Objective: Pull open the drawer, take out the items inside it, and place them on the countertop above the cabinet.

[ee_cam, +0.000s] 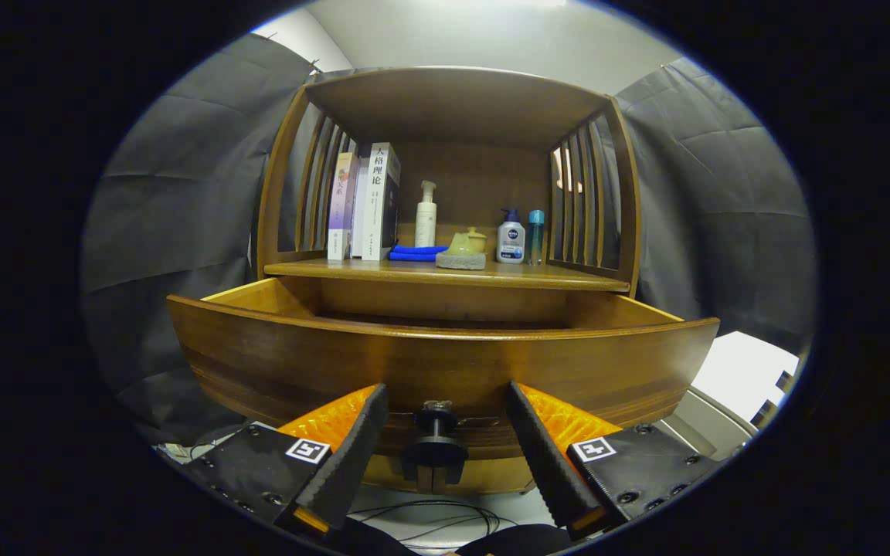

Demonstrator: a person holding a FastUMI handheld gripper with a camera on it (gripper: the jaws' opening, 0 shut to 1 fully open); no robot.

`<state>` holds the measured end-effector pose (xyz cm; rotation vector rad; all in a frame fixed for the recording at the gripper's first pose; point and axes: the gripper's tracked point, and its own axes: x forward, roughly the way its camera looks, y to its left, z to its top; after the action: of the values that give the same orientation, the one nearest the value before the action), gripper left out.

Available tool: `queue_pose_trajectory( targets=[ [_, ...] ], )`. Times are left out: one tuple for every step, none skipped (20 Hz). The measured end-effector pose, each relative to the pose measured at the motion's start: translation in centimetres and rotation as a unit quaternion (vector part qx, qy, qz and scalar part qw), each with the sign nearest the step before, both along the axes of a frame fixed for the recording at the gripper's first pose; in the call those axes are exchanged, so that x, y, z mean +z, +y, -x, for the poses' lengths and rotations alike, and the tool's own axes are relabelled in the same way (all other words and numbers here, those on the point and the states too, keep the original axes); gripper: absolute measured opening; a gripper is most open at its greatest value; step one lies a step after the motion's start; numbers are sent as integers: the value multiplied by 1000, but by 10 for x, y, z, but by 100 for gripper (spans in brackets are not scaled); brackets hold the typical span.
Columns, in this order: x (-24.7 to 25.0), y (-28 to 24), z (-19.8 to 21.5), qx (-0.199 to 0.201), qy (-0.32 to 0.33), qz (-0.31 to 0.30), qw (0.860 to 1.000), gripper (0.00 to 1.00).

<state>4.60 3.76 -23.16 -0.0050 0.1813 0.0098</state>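
Observation:
The wooden drawer stands pulled out of the cabinet, its curved front panel facing me. Its dark knob sits in the gap between my two fingers, with space on each side. My gripper is open, the black ribbed pads flanking the knob without touching it. The drawer's inside is hidden behind its front panel. Above the drawer is the countertop, a wooden shelf surface inside the cabinet's slatted frame.
On the countertop stand books at the left, a white pump bottle, a blue cloth, a yellowish object on a grey sponge, and two small bottles. Cables lie on the floor below.

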Motion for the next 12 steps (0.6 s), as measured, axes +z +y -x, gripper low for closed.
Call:
queue_pose_trajectory(
  targets=[
    [2,0,-5,0,0,2,1000,98],
    [4,1,-12,0,-3,4,1000,98],
    [7,1,-19,-1,-3,2,1000,98],
    [3,2,-22,-1,4,0,1000,98],
    [5,2,-28,-1,5,0,1000,98],
    [4,3,-35,-4,6,0,1000,98],
    [4,3,-42,-5,9,1,1000,98],
    [4,4,-48,-7,10,1,1000,98],
    [4,4,-55,-7,12,1,1000,98],
    [4,4,-62,-8,11,1,1000,98],
    [4,4,-69,-7,12,2,1000,98],
    [4,4,-77,-8,9,3,1000,98]
  ],
)
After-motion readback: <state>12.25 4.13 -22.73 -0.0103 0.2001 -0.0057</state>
